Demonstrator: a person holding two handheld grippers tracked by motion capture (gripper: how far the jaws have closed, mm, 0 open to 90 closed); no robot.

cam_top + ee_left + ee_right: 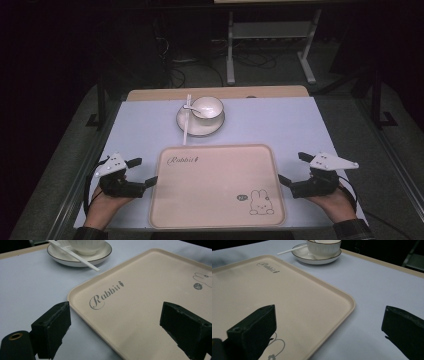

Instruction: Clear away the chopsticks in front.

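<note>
At the tray's (pixel 217 185) left edge the left gripper (pixel 141 171) sits low over the pale blue table (pixel 280 125), its jaws spread wide with nothing between them, one tip just beside the tray's left rim. The left gripper view brings out what the high view leaves small: the word "Rabbit" with a little carrot (pixel 106 293) printed near the tray's (pixel 150 300) far left corner, and the raised, rounded rim of that corner.

The beige tray lies flat on the table, nearest the person, its long axis running left to right in the high view; its lettering and the rabbit drawing (pixel 260 202) read upright from the person's side.

Beyond the tray's far edge a white saucer (pixel 186 126) carries a bowl (pixel 207 106) with a spoon in it, and a white stick (pixel 186 120) lies across the saucer, pointing toward the tray and away from it.

At the tray's right edge the right gripper (pixel 292 169) mirrors the left, jaws standing apart and empty. The right gripper view shows the tray's (pixel 294 297) right rim passing between those jaws, and part of the rabbit drawing's outline (pixel 277 346).
</note>
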